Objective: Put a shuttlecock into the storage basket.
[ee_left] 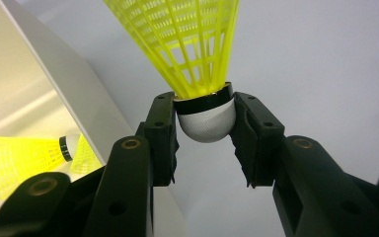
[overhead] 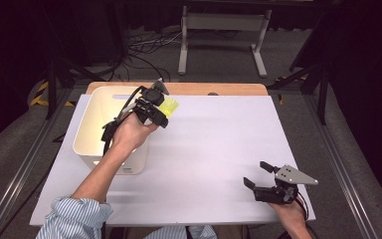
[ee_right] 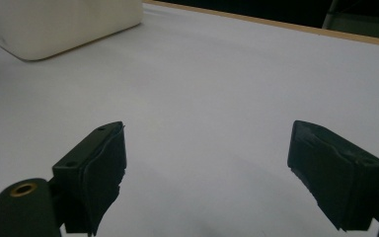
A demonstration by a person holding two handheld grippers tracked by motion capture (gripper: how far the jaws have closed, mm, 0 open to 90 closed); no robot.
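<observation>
My left gripper [overhead: 163, 112] hangs over the right rim of a white bin [overhead: 92, 149], shut on the white cork of a yellow shuttlecock [overhead: 168, 105]. In the left gripper view the black pads of that gripper [ee_left: 205, 131] press on both sides of the shuttlecock's cork [ee_left: 206, 121], with the yellow skirt pointing away. A second yellow shuttlecock [ee_left: 24, 158] lies inside the bin [ee_left: 54, 84]. My right gripper [overhead: 257, 175] rests near the table's front right corner, open with nothing between its pads [ee_right: 98, 163].
The white table top [overhead: 214, 144] runs bare between the bin and the right gripper. In the right gripper view the bin [ee_right: 59, 24] sits at the far left. A wooden edge [overhead: 214, 88] borders the table at the back. Cables and a stand are on the floor beyond.
</observation>
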